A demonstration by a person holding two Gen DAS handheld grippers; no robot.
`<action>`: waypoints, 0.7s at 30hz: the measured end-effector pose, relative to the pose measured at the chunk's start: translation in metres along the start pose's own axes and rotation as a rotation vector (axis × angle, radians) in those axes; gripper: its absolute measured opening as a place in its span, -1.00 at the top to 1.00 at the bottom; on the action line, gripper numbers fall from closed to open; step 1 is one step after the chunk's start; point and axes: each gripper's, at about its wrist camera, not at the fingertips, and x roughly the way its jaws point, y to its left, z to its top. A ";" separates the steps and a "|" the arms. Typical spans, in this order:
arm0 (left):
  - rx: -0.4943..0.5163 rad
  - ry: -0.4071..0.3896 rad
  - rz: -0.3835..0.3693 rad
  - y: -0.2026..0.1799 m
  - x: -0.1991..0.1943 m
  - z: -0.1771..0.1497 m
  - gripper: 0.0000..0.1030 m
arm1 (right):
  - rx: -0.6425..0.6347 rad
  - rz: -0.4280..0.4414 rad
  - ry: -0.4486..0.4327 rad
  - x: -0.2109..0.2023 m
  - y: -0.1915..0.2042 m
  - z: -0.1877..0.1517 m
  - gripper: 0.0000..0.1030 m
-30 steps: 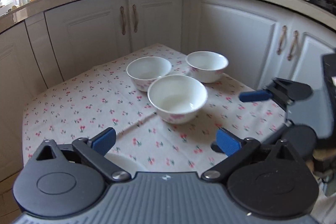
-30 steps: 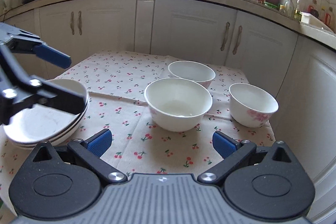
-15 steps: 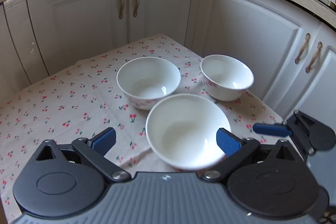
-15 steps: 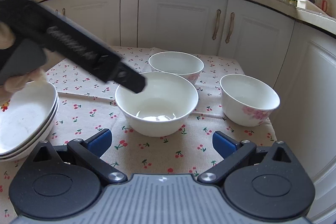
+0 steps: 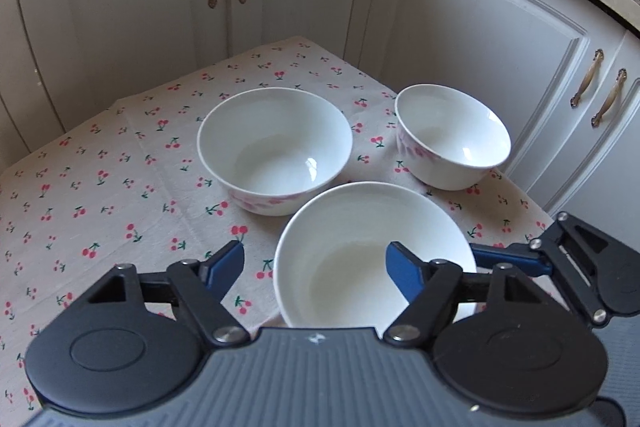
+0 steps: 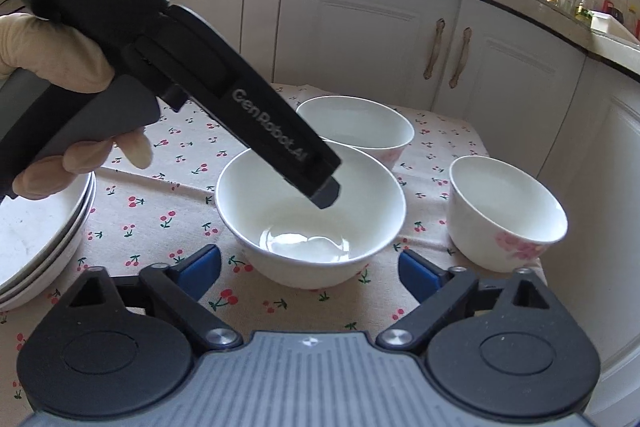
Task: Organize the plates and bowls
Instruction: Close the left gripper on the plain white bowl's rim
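Advanced left hand-held gripper [image 5: 314,267], closing, straddles nearest bowl [image 5: 360,223] rim; right hand-held gripper [image 6: 310,267] spread.

The black body of the left gripper [image 6: 326,195], reaching in above the right gripper's jaws, reads "DAS Data Acquisition System" near its top and "GenRobot.AI" along its lower arm.
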 end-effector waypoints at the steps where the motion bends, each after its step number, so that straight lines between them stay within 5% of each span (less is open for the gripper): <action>1: 0.003 0.001 -0.006 0.000 0.001 0.000 -0.40 | -0.002 0.001 -0.001 0.001 0.000 0.000 -0.72; 5: 0.014 0.007 -0.027 -0.002 0.003 0.002 -0.19 | -0.003 -0.005 -0.004 0.001 0.000 0.001 -0.59; 21: 0.013 -0.006 -0.052 -0.003 0.008 0.002 -0.19 | 0.030 0.012 -0.015 0.002 -0.006 0.001 -0.61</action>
